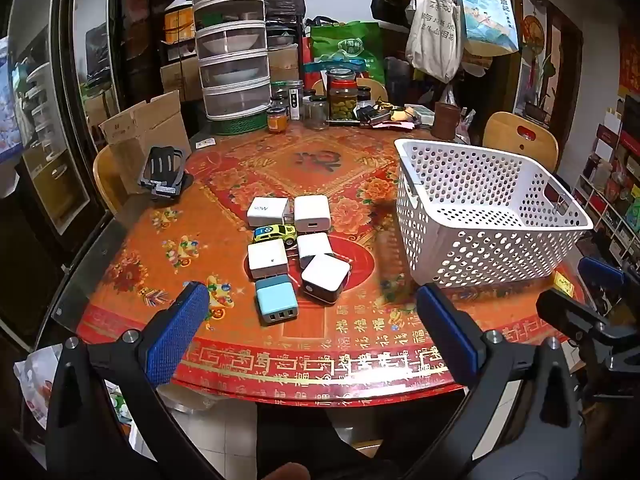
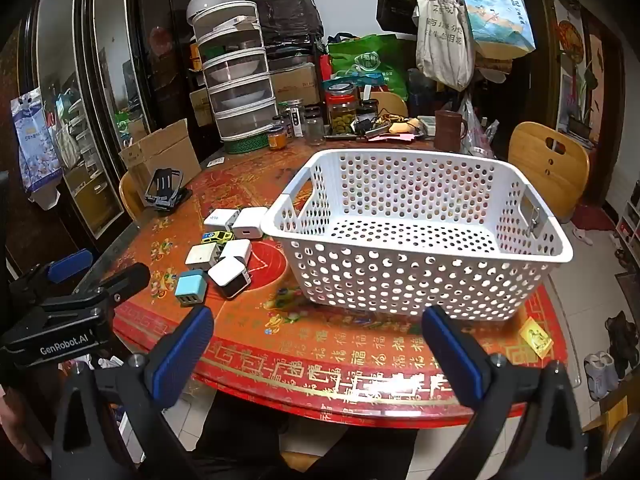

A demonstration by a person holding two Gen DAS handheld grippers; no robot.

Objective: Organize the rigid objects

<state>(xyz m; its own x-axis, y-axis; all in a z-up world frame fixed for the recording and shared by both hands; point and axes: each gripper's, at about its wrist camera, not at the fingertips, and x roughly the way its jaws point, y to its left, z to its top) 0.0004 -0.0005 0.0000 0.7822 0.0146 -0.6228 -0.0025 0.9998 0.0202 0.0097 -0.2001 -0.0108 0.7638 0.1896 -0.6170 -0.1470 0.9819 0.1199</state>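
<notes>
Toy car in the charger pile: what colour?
The toy car is yellow-green with blue-and-white markings and dark windows; clearest in the left wrist view.

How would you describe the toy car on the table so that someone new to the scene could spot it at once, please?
Start at the white perforated basket on the red patterned table; just left of it lies a cluster of boxy chargers. The toy car sits in the middle of that cluster. It is the only yellow-green, wheeled thing among plain white and blue blocks.

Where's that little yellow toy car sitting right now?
The small yellow toy car sits on the red patterned table, wedged among the white charger blocks, left of the white perforated plastic basket.
</notes>
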